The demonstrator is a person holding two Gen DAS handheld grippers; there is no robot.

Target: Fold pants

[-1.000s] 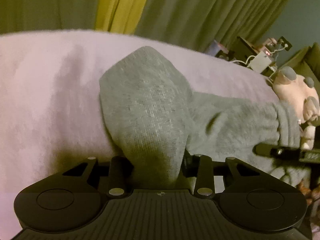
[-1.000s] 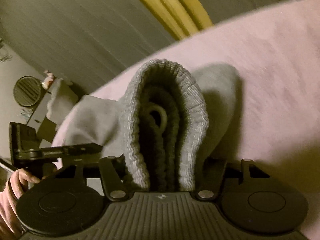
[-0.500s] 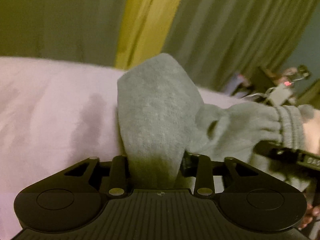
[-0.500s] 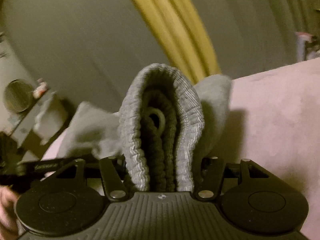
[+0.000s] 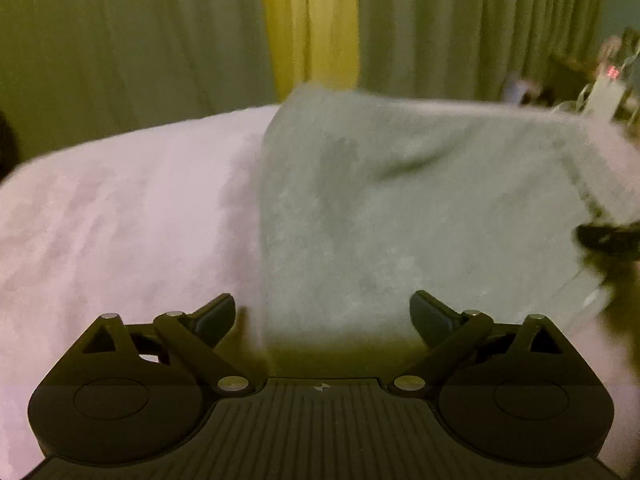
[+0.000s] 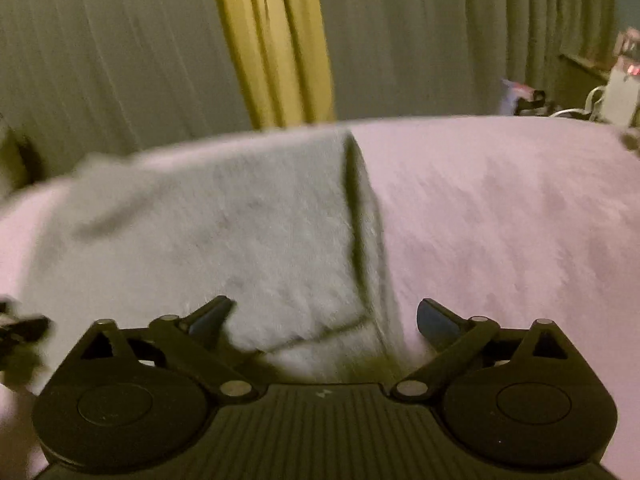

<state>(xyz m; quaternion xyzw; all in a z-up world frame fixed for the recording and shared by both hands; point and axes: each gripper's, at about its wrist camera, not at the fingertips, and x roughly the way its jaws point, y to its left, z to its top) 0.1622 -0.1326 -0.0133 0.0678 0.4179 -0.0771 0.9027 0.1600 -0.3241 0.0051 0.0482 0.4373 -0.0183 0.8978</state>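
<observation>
The grey pants (image 5: 392,208) lie folded flat on a pale pink blanket (image 5: 120,216). My left gripper (image 5: 322,314) hovers at their near left corner; its jaws are opening wide, and the cloth lies between them untouched by the pads. In the right wrist view the pants (image 6: 224,232) fill the left half. My right gripper (image 6: 324,316) stands over their near right corner with jaws opening wide too, the pads clear of the cloth. The other gripper shows as a dark blur at the frame edge in each view.
Olive curtains (image 5: 460,28) with a yellow strip (image 5: 308,20) hang behind the bed. Clutter with a small red light (image 5: 612,74) sits on a shelf at the far right. Bare pink blanket (image 6: 500,220) stretches right of the pants.
Both grippers held bunched grey cloth up off the bed; now both have let go and stand wide, and the pants have dropped flat onto the blanket.
</observation>
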